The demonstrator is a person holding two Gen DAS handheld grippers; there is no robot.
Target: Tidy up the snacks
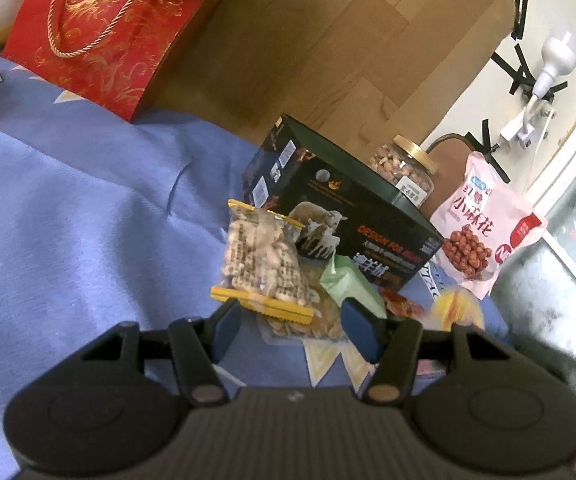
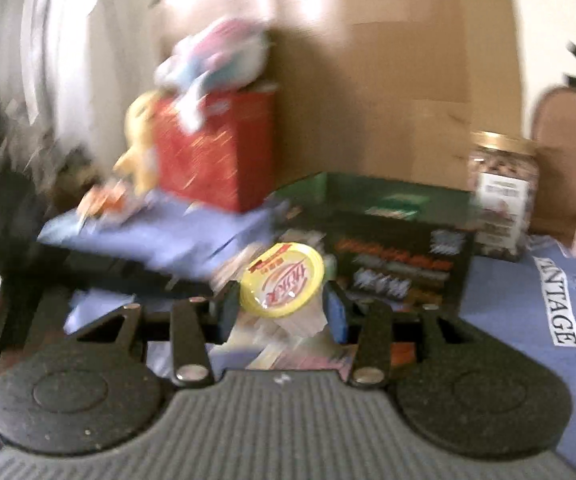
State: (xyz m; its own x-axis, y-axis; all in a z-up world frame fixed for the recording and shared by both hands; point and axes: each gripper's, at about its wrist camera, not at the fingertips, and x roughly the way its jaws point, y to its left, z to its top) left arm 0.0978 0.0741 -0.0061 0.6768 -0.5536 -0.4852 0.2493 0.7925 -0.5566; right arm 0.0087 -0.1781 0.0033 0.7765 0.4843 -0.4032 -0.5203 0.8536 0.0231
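Mid-sort: right tool [image 2: 282,300] has its fingers pinched on a clear jelly cup with a yellow foil lid [image 2: 283,285], lifted near the dark green cardboard box [image 2: 388,248]. Left tool [image 1: 288,320] hangs open, empty, right at the yellow-edged clear snack packet [image 1: 262,264] on the blue bedsheet [image 1: 68,200]. Next up, I'd guess: park the cup somewhere sensible without squashing it.

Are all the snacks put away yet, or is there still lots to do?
Not yet. The nut jar and pink snack bag stand lined up behind the dark box, so that part looks tidy. The right claw holds a yellow-lidded cup. The left claw is open at a yellow-edged snack packet. A green packet and other loose wrappers still lie on the blue cloth.
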